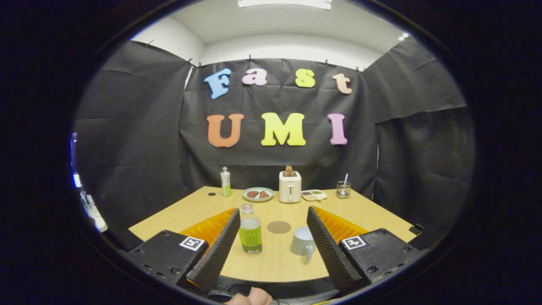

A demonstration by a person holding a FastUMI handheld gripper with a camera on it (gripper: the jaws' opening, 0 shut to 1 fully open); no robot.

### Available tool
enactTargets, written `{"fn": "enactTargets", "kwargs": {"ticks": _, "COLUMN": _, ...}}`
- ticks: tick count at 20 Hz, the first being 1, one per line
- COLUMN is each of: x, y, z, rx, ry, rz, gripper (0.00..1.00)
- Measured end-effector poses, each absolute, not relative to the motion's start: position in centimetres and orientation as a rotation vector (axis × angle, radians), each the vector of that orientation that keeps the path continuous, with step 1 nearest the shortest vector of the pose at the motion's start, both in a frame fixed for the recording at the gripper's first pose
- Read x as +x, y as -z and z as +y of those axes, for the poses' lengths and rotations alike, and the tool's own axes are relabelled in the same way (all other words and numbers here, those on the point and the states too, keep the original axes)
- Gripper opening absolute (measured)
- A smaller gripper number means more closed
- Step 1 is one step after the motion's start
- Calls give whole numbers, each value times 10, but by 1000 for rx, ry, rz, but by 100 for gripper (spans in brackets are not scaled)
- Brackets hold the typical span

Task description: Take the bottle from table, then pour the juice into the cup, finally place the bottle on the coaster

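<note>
Green-labelled bottle [250, 230] upright on the wooden table [372, 212], just ahead of the wide-open, empty gripper [272, 245] and nearer its left finger; cup [303, 242] by the right finger; coaster [279, 227] beyond, between the two; bottle not yet grasped.

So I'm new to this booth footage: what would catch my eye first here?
The open gripper frames a bottle of green juice by one finger, a cup by the other. A round coaster lies just beyond them. At the far edge of the table stands a toaster beside a plate.
</note>
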State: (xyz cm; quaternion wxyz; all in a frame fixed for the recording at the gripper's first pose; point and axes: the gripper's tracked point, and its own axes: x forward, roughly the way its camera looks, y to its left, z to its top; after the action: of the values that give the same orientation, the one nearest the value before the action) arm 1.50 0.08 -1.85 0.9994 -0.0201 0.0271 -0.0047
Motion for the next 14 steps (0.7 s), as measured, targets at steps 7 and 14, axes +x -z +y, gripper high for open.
{"fn": "enactTargets", "kwargs": {"ticks": 7, "x": 38, "y": 54, "z": 13, "rx": -44, "ry": 5, "rz": 96, "gripper": 100}}
{"fn": "enactTargets", "kwargs": {"ticks": 14, "x": 83, "y": 105, "z": 27, "rx": -76, "ry": 7, "rz": 160, "gripper": 100}}
